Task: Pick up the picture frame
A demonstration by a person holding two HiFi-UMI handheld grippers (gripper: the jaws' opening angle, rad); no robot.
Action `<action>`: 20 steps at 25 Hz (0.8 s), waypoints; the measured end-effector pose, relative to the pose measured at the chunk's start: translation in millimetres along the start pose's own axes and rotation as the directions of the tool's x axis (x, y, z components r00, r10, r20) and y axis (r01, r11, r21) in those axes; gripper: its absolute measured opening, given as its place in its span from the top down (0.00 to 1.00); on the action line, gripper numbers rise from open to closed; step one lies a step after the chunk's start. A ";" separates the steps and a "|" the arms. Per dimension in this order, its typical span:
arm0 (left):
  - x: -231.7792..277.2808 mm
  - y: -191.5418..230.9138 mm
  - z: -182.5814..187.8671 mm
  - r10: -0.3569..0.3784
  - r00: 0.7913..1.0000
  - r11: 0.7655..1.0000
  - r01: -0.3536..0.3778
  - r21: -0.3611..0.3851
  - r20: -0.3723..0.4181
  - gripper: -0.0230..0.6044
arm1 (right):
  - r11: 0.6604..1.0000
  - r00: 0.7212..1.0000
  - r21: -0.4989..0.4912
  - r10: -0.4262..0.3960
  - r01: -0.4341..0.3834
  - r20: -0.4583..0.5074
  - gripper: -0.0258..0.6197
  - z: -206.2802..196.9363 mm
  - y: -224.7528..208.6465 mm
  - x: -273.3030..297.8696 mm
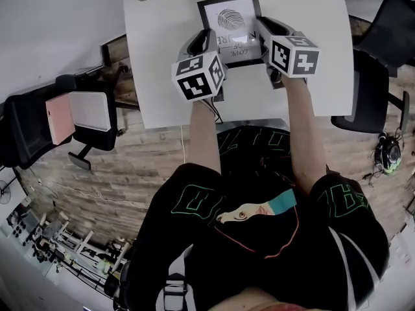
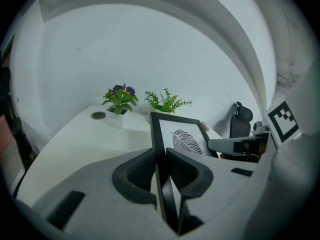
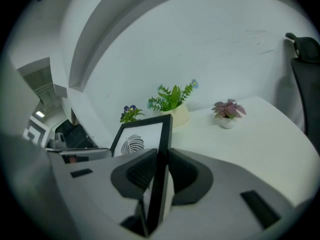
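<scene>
Head view looks down on a white table (image 1: 162,57) where a black rectangular picture frame (image 1: 228,11), holding a white print of a dark leaf, sits between two grippers. The left gripper (image 1: 206,43) clasps the frame's left side edge and the right gripper (image 1: 267,30) its right side edge, with the person's forearms running back from them.

Left gripper view shows its dark fingers (image 2: 136,176) closed on the frame's thin black edge, one pad on each face. The frame runs away from the camera and is tilted. Right gripper view shows its fingers (image 3: 186,176) pressed likewise on either face of the opposite edge. Whether the frame's lower edge is clear of the table cannot be told.

Along the table's far side stand a purple-flowered plant (image 2: 120,98), a leafy green plant in a cream pot (image 3: 172,104) and a small pink-leaved plant in a white pot (image 3: 228,110), all apart from the frame. A black office chair (image 1: 373,76) stands at the table's right. Another black chair (image 1: 26,135), carrying a pink and a white flat item, stands at its left.
</scene>
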State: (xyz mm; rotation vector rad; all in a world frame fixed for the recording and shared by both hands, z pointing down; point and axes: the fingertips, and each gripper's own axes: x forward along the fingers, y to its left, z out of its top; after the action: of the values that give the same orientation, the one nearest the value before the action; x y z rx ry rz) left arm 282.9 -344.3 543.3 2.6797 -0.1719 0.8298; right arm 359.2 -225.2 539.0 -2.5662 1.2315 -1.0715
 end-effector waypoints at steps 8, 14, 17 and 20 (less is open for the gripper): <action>-23.0 -19.1 34.2 -0.015 0.995 0.999 0.011 0.033 0.101 0.85 | 0.997 0.996 -0.074 0.005 0.002 0.092 0.84 36.3 12.1 -30.6; -40.7 -30.2 56.6 -0.024 0.985 0.999 0.016 0.047 0.173 0.85 | 0.992 0.988 -0.127 0.005 0.015 0.153 0.84 60.1 23.2 -52.2; -46.3 -37.2 68.4 -0.032 0.978 0.998 0.021 0.056 0.207 0.85 | 0.989 0.982 -0.146 0.005 0.023 0.187 0.84 73.8 25.7 -62.3; -52.7 -46.2 86.7 -0.041 0.968 0.996 0.021 0.082 0.248 0.85 | 0.986 0.973 -0.164 0.011 0.029 0.232 0.84 90.6 28.4 -73.9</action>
State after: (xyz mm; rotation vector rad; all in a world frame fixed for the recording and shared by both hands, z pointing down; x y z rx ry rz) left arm 294.9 -329.9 433.4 2.8468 -0.1588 0.4966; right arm 366.8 -209.4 419.9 -2.7252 1.2988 -0.6687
